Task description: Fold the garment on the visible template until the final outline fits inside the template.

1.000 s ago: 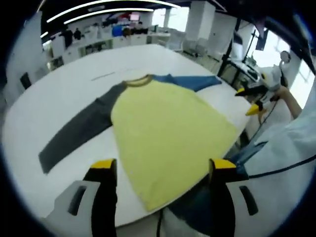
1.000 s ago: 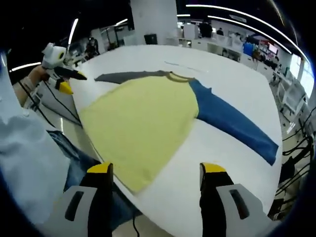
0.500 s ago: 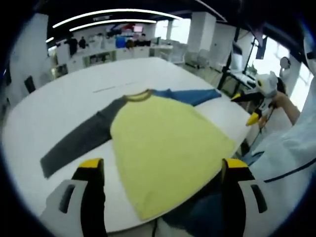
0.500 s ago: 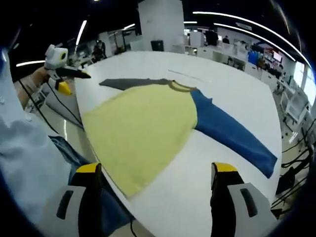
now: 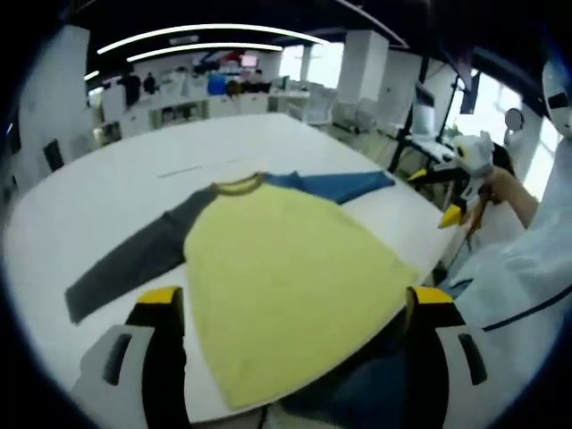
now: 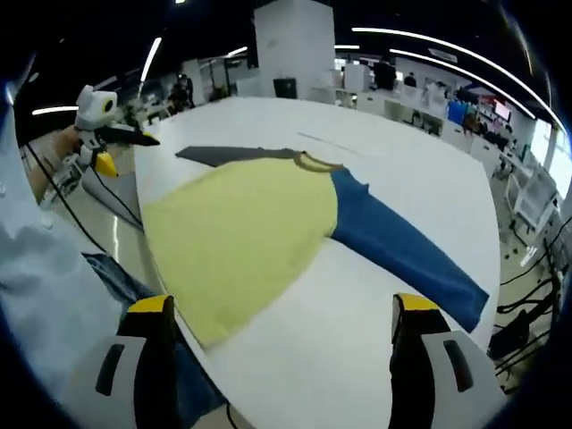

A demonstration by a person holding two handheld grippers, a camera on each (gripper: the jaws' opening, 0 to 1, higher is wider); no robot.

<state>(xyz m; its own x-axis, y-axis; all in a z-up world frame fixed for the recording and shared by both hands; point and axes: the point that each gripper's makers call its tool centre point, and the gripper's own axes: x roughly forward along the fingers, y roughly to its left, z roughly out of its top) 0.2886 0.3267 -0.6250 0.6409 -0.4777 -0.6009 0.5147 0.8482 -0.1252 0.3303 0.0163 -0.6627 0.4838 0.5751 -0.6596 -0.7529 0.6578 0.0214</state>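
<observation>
A long-sleeved shirt lies flat, front up, on the white table. In the left gripper view I see its yellow body, its grey sleeve stretched left and its blue sleeve stretched right. My left gripper hovers open at the hem with nothing between its jaws. In the right gripper view the yellow body sits centre, the blue sleeve runs right and the grey sleeve lies far left. My right gripper stands wide open over the table edge, holding nothing.
The other gripper is held in a hand past the table's right edge; the left one shows likewise at far left. A faint thin line marks the table beyond the collar. The person's white sleeve and jeans border the near edge.
The jaws of both grippers have spread wider apart. Both cameras shifted a little; the shirt lies as before.
</observation>
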